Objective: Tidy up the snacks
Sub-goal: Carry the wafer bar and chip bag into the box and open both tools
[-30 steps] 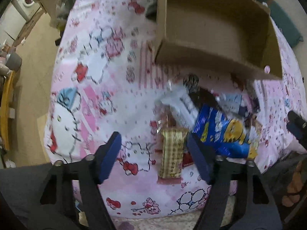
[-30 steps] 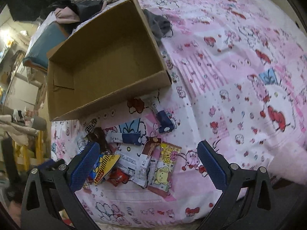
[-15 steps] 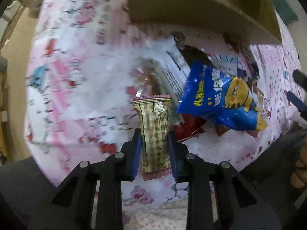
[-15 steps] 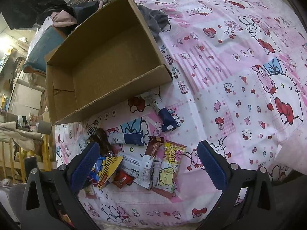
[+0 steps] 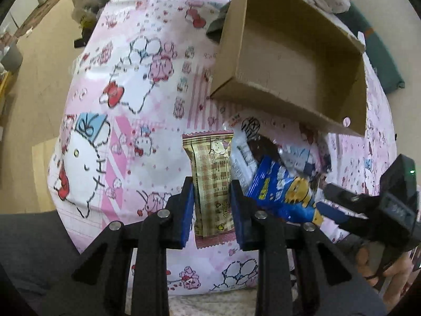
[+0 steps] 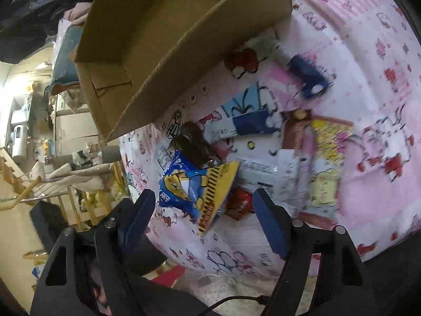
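The left hand-held gripper (image 5: pixel 211 205) pinches a beige snack packet (image 5: pixel 211 181) above the bed (image 5: pixel 126 100), while the right hand-held gripper (image 6: pixel 202 220), its jaws just closing, is spread around a blue bag (image 6: pixel 194 187) near the box (image 6: pixel 171 26).

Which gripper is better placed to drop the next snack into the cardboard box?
Left. The left gripper is already shut on the beige checked packet, below the cardboard box. The right gripper, jaws just closing, only straddles the blue-and-yellow bag.
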Available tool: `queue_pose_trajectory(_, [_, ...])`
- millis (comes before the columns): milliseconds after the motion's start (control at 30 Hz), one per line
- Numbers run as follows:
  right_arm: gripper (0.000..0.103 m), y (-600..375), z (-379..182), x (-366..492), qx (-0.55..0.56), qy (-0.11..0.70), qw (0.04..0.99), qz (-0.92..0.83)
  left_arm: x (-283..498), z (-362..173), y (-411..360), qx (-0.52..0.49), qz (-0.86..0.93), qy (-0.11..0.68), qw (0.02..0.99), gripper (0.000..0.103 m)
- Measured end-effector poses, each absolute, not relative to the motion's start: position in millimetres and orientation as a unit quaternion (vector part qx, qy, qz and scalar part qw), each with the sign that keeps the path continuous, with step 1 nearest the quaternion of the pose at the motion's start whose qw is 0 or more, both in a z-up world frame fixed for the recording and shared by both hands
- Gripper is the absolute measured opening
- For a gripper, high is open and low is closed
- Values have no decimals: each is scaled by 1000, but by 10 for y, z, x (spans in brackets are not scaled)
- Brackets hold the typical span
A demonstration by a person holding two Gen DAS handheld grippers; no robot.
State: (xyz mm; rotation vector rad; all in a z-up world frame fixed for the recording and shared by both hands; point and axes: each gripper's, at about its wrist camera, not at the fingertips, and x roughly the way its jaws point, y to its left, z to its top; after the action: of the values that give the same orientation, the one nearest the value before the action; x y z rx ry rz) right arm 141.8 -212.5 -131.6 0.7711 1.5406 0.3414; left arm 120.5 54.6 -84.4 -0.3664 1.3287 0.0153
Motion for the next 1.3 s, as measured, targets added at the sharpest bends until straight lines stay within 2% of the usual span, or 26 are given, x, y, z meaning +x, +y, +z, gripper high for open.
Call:
queue_pose_trajectory(100, [79, -2001, -1460, 1391, 348, 693, 618, 128, 1210, -856, 524, -181, 11, 607, 773, 23])
queue_pose_trajectory(233, [66, -1820, -1580, 1448, 360, 697, 608, 124, 1223, -858, 544, -200, 6, 609, 767, 23])
queue_pose_trajectory(300, [53, -1784, -1560, 1450, 361, 694, 612, 121, 1232, -844, 550, -205, 4, 607, 768, 23])
queue_pose_trajectory(333, [35, -1785, -1566, 1450, 365, 695, 608, 120, 1229, -839, 558, -210, 4, 605, 768, 23])
queue_pose_trajectory(367, [33, -1789, -1569, 1441, 375, 694, 603, 123, 1224, -833, 561, -214, 4, 605, 767, 23])
queue_pose_trajectory(733, [29, -2053, -871, 1142, 348, 617, 673, 212, 1196, -719, 567, -212, 1, 586, 782, 23])
queue_pose_trajectory(900, [29, -2329, -137, 1007, 302, 464, 788, 270, 1203, -552, 524, -194, -4, 558, 807, 23])
queue_pose_trajectory(967, [29, -2460, 54, 1074, 281, 433, 816, 259, 1239, -467, 503, -192, -13, 550, 813, 23])
queue_pose_trajectory(1300, [29, -2748, 146, 1659, 290, 411, 832, 235, 1781, 20, 266, -144, -43, 518, 842, 23])
